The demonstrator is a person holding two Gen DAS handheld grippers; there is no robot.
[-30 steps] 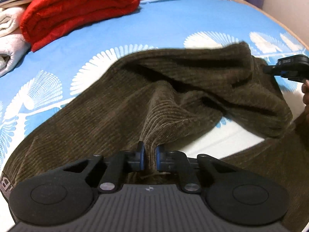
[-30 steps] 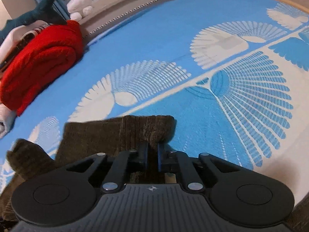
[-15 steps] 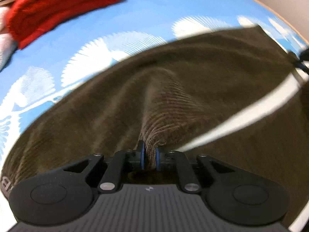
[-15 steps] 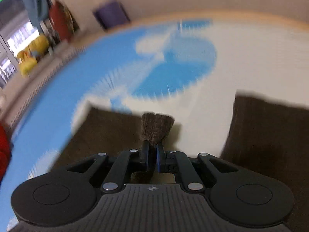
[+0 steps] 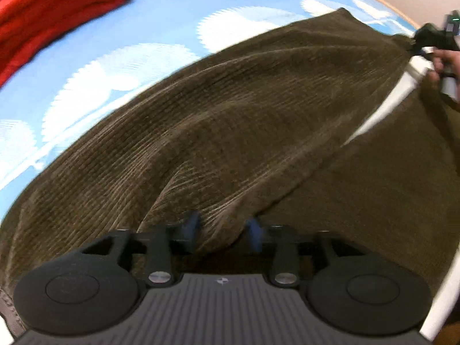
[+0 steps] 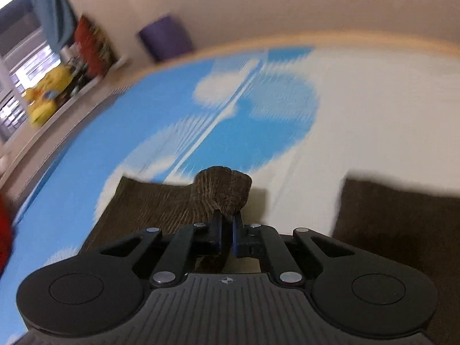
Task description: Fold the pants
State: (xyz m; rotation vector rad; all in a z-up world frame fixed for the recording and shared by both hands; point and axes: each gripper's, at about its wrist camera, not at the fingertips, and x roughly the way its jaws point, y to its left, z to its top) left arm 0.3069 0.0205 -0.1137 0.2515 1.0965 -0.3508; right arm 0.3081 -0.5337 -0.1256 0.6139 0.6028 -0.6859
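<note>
Dark brown corduroy pants [image 5: 244, 109] lie spread over the blue and white bed sheet [image 5: 161, 20]. My left gripper [image 5: 222, 230] points down at them; its jaws are opening, with a raised fold of the cloth still between them but no longer pinched. The right gripper [image 6: 226, 218] is closing tight on a bunched corner of the pants [image 6: 224, 189], held just above the sheet [image 6: 258, 132]. In the left wrist view that right gripper [image 5: 414, 47] pulls the far end of one leg taut at the upper right, with a hand [image 5: 448, 57] behind it.
A folded red blanket [image 5: 51, 8] lies at the far left of the bed. Beyond the bed's wooden edge stand a purple bin [image 6: 166, 40] and a yellow toy [image 6: 49, 95] by the window. The second trouser leg [image 6: 396, 215] lies to the right.
The right gripper swung rightward with its corner and stretched the crumpled leg out flat. The left gripper's jaws have parted from the fold that they pinched.
</note>
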